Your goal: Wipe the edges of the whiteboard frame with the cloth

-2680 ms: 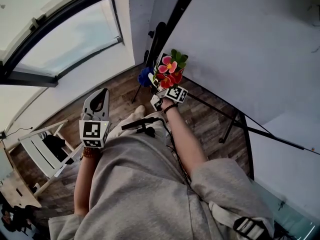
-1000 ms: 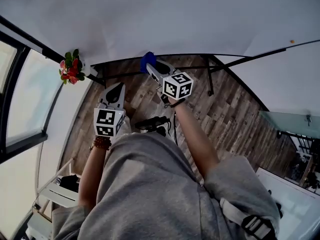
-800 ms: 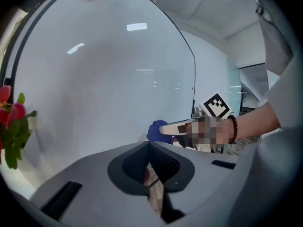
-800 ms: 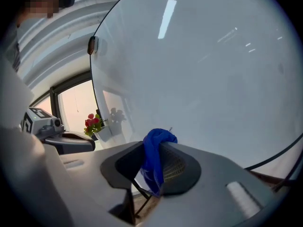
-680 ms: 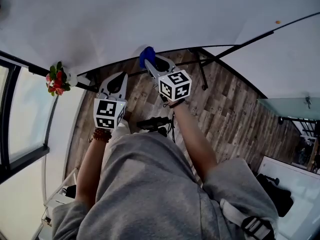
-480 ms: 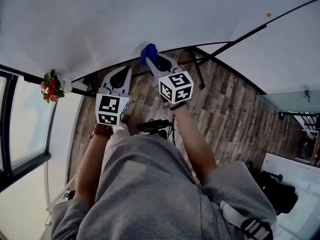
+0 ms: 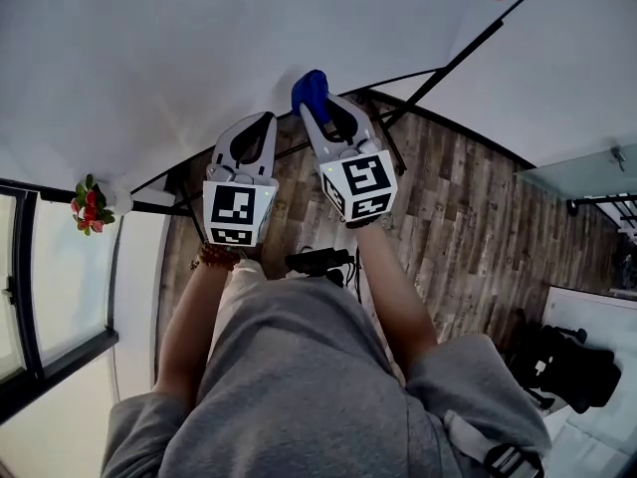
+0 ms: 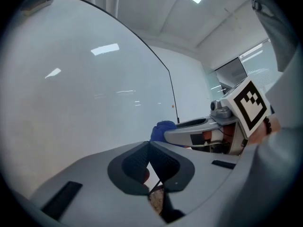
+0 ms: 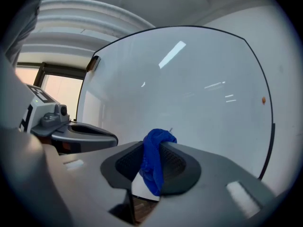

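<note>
right hand-held gripper (image 7: 320, 111): clamped on the blue cloth (image 7: 311, 88), which is now up by the whiteboard (image 7: 199, 48) bottom edge
left hand-held gripper (image 7: 261, 125): jaws squeezed together, empty, has crept up alongside
flowers (image 7: 88, 205): have slid lower-left in the head view

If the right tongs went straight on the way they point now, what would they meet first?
Most likely the whiteboard, which fills the view ahead; the blue cloth pinched in the right tongs would touch it first. How far off is unclear.

Office-like room: large whiteboard (image 7: 199, 48), wood-plank floor (image 7: 468, 217), tall window (image 7: 65, 267).
</note>
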A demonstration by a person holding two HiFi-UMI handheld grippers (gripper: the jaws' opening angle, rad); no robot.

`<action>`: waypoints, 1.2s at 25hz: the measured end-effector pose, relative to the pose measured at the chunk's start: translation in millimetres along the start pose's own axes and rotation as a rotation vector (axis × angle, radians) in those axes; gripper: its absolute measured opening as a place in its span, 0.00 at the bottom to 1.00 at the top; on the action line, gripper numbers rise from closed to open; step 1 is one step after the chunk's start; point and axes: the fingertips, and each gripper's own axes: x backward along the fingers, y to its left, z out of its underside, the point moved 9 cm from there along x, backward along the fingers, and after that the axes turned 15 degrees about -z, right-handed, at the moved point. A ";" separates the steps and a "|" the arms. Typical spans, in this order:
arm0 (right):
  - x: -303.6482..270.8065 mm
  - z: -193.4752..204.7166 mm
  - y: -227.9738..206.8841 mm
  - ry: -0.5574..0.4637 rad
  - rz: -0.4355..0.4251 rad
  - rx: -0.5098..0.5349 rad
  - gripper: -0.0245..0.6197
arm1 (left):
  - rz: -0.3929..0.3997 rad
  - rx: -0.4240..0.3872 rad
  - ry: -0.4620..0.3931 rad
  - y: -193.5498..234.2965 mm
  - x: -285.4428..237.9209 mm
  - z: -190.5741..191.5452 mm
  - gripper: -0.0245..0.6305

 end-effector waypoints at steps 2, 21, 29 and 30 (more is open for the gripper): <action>14.0 -12.7 -6.3 -0.027 0.033 0.028 0.20 | -0.023 0.003 -0.041 -9.8 -4.4 -11.2 0.05; 116.8 -86.1 -4.5 -0.224 0.317 0.351 0.20 | -0.058 -0.014 -0.251 -85.1 -0.1 -64.8 0.05; 146.9 -65.3 2.1 -0.234 0.385 0.331 0.20 | -0.051 -0.014 -0.252 -102.7 14.8 -54.7 0.05; 150.2 -59.6 3.8 -0.227 0.390 0.313 0.20 | -0.049 -0.014 -0.248 -105.0 17.4 -52.1 0.05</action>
